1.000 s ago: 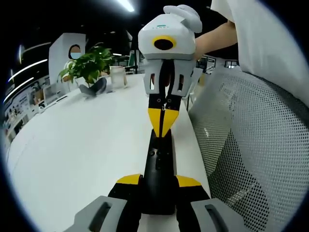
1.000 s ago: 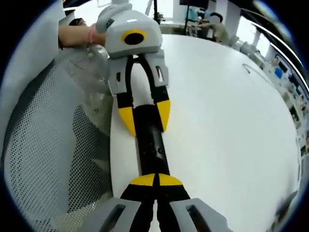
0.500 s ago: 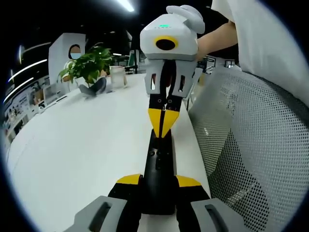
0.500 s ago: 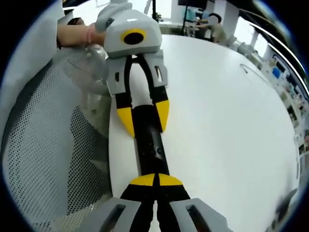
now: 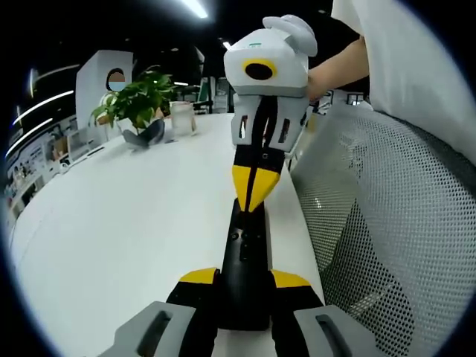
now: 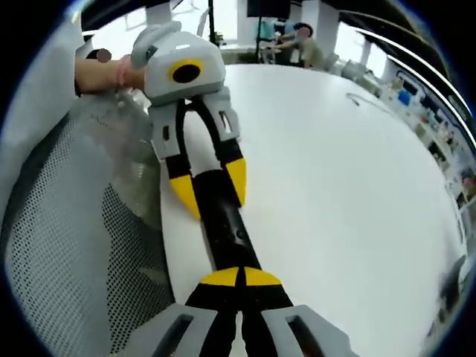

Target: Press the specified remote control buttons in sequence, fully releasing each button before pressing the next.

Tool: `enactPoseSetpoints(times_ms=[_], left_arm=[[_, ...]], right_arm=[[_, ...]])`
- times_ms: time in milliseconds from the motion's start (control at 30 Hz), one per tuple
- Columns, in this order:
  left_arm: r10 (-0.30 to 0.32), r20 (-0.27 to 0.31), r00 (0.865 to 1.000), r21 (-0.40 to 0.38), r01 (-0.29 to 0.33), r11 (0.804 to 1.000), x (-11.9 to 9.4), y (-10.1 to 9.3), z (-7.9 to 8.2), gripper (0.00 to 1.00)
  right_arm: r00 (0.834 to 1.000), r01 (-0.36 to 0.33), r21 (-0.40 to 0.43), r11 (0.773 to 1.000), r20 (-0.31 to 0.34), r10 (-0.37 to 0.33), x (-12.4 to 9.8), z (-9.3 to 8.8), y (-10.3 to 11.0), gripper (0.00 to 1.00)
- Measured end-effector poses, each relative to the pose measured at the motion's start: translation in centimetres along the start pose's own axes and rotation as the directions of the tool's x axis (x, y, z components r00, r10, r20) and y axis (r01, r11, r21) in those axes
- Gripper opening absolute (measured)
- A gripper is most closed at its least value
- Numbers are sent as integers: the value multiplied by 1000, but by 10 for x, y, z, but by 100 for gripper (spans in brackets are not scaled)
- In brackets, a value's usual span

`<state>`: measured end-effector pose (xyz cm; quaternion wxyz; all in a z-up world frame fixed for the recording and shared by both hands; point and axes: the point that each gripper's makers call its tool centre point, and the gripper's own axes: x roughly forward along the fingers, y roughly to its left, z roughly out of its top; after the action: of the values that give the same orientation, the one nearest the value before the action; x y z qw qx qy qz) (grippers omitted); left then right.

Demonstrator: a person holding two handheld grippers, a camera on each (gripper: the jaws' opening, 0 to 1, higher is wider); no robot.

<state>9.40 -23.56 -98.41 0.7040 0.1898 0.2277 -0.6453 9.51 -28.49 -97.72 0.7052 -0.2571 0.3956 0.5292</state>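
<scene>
On the white table (image 5: 111, 238), near its edge, the black remote (image 5: 244, 256) lies clamped between the left gripper's (image 5: 244, 281) jaws, while the right gripper's (image 5: 255, 187) closed tips touch it.

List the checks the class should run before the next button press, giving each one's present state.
1. Remote clamped in the left gripper, a jaw on each side: ok.
2. Right gripper shut to a single point for pressing: ok.
3. Right gripper lined up along the remote: ok.
4. Button fully released: cannot tell; whether the tip touches the remote is unclear.
5. Which button lies under the tip: cannot tell; the buttons are too small.
6. Remote visible in both views: ok.
</scene>
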Motion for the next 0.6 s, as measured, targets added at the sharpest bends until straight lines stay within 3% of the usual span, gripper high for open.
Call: enactPoseSetpoints(times_ms=[233,333,467,500,600], left_arm=[[0,1,1000,0,0,1000,0,0,0,25],[1,1,1000,0,-1,1000,0,0,0,25],[0,1,1000,-1,0,1000,0,0,0,25],[0,0,1000,-1,0,1000,0,0,0,25],[1,-1,1000,-2,-1,1000,0,0,0,25]], right_arm=[[998,-16,132,991,69,7,-1,1,-1,0],[997,-21,140,990,76,11,0,3,0,0],[998,-18,84,996,55,13,2,3,1,0],[999,-12,21,1000,32,11,2,3,1,0],[1000,-3,-63,998,-4,2,3,4,3,0]])
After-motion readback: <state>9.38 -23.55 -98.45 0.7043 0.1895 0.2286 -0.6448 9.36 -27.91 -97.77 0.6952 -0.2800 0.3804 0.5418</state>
